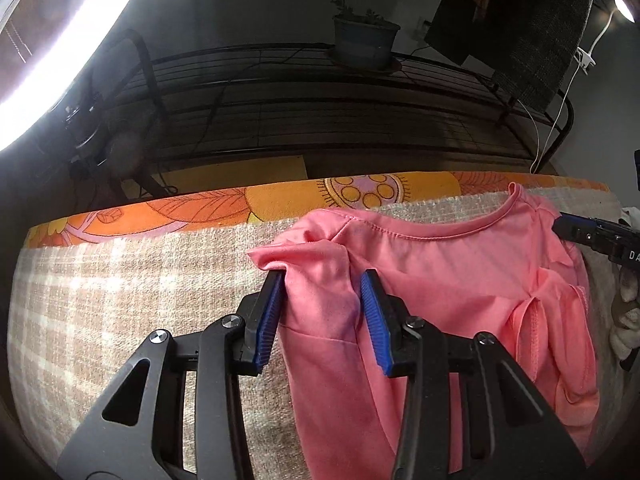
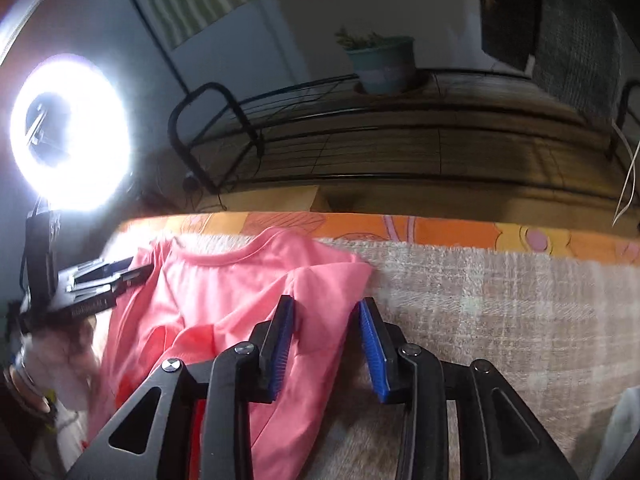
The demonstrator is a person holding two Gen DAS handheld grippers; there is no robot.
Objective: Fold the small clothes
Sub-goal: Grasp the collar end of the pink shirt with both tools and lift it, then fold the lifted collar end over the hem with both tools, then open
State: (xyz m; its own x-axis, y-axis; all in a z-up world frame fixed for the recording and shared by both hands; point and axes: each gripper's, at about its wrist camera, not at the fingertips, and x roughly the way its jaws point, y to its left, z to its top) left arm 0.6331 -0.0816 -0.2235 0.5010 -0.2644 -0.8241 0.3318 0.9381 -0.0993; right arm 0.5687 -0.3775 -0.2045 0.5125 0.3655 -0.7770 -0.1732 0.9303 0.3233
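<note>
A small pink shirt (image 1: 420,280) lies on a beige checked cloth (image 1: 120,300), neckline toward the far edge. My left gripper (image 1: 324,280) is open, its blue pads either side of the bunched left shoulder and sleeve. My right gripper (image 2: 326,308) is open too, its pads either side of the shirt's (image 2: 224,292) right shoulder and sleeve. Each gripper shows in the other's view, the right one (image 1: 592,236) at the shirt's right edge and the left one (image 2: 100,280) at its left edge.
An orange floral sheet (image 1: 280,204) shows past the checked cloth (image 2: 500,320) at the far edge. Beyond it stands a black wire rack (image 1: 320,100) with a potted plant (image 1: 364,40). A bright ring light (image 2: 70,132) is on the left. Something white (image 1: 628,320) lies at the right.
</note>
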